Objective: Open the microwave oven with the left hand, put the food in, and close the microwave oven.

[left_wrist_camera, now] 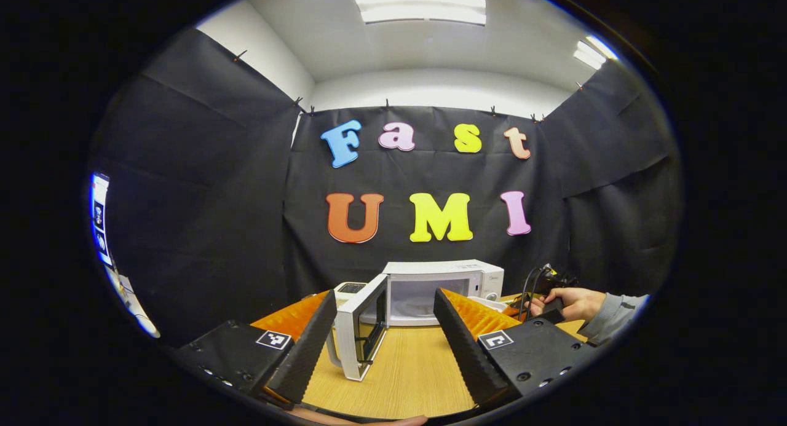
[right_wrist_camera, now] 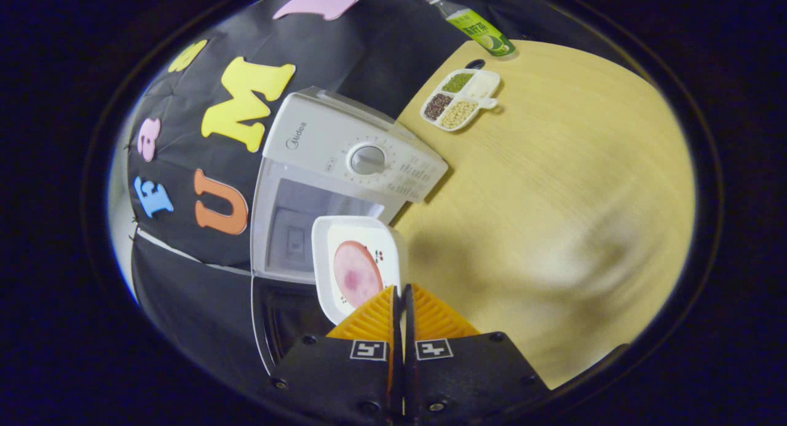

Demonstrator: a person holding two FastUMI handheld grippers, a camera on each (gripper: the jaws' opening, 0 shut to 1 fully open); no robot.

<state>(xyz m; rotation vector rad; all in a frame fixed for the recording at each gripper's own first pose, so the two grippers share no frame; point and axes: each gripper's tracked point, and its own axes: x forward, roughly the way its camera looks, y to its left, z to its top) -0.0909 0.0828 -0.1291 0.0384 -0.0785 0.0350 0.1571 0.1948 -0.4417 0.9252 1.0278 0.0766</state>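
Observation:
In the left gripper view the white microwave (left_wrist_camera: 442,284) stands at the back of the wooden table, its door (left_wrist_camera: 363,327) swung out to the left and the cavity showing. My left gripper (left_wrist_camera: 384,346) is open a little in front of the door, with nothing between its fingers. To the right a hand (left_wrist_camera: 569,302) holds the other gripper beside the oven. In the right gripper view my right gripper (right_wrist_camera: 401,294) is shut on the rim of a white square plate (right_wrist_camera: 393,241) carrying a pink slice of food (right_wrist_camera: 356,272). The plate hangs just in front of the open cavity (right_wrist_camera: 295,229).
A divided dish of beans and grains (right_wrist_camera: 458,100) and a green bottle (right_wrist_camera: 479,27) sit on the wooden table (right_wrist_camera: 553,198) beyond the microwave's dial side. Black cloth walls close in behind and beside the oven. A lit screen (left_wrist_camera: 100,217) is at the far left.

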